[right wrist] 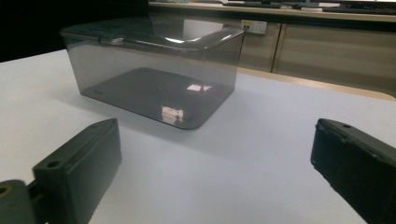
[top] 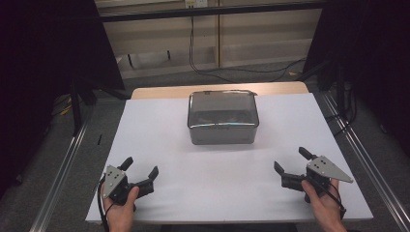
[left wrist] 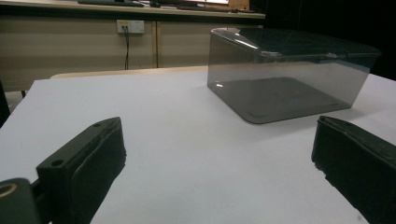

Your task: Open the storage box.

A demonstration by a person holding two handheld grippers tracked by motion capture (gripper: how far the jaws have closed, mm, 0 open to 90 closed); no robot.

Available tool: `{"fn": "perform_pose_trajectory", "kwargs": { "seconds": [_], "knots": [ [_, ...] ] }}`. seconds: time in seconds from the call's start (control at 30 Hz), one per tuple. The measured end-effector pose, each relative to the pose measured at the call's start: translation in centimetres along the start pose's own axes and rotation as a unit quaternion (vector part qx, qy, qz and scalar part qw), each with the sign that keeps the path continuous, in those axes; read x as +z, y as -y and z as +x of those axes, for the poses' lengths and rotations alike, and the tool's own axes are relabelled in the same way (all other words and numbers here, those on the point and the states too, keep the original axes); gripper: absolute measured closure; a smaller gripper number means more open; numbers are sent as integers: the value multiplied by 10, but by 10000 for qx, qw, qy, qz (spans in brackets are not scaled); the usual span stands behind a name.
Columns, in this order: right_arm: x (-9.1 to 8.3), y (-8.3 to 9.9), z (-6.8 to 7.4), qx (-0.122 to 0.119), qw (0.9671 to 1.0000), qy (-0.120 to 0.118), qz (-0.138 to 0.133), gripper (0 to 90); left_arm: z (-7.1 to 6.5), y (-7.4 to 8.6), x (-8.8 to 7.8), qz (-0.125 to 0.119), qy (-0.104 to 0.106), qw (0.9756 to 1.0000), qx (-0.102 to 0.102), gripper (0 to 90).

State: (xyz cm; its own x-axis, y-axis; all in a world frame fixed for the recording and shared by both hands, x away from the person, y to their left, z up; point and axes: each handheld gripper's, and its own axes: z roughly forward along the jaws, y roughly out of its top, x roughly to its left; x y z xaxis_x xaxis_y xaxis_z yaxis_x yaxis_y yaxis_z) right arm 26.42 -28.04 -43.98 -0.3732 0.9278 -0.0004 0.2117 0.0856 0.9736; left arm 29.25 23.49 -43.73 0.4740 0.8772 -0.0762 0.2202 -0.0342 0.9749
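The smooth, glossy walls of the box [top: 223, 118] looked like the main risk: jaws closing on them from one side alone could slip off, or push the light box across the white desk [top: 159, 145] instead of gripping it. The lid, if loose, might lift away or tilt. The box was smoky, see-through plastic with rounded corners and a closed lid, apparently empty, and sat at the middle of the desk toward its far edge. The left gripper [top: 140, 172] and right gripper [top: 288, 159] hovered near the front corners, well apart from the box, jaws spread wide and holding nothing.
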Motion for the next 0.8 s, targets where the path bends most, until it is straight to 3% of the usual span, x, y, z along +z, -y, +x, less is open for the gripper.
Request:
{"fn": "perform_pose_trajectory", "kwargs": {
  "seconds": [0.33, 0.67, 0.8],
  "knots": [
    [9, -7, 13, -132, 9995, -265, -60, 6, 0, -1, -1, -30, -20, 10000, -16, 28],
    [32, -19, 26, -183, 9991, -365, -70, 13, 1, 0, -3, -46, -40, 9999, -99, 28],
    [45, -27, 37, -291, 9981, -530, -102, 9, 1, -1, -2, -30, -25, 10000, -65, 28]
  ]
}}
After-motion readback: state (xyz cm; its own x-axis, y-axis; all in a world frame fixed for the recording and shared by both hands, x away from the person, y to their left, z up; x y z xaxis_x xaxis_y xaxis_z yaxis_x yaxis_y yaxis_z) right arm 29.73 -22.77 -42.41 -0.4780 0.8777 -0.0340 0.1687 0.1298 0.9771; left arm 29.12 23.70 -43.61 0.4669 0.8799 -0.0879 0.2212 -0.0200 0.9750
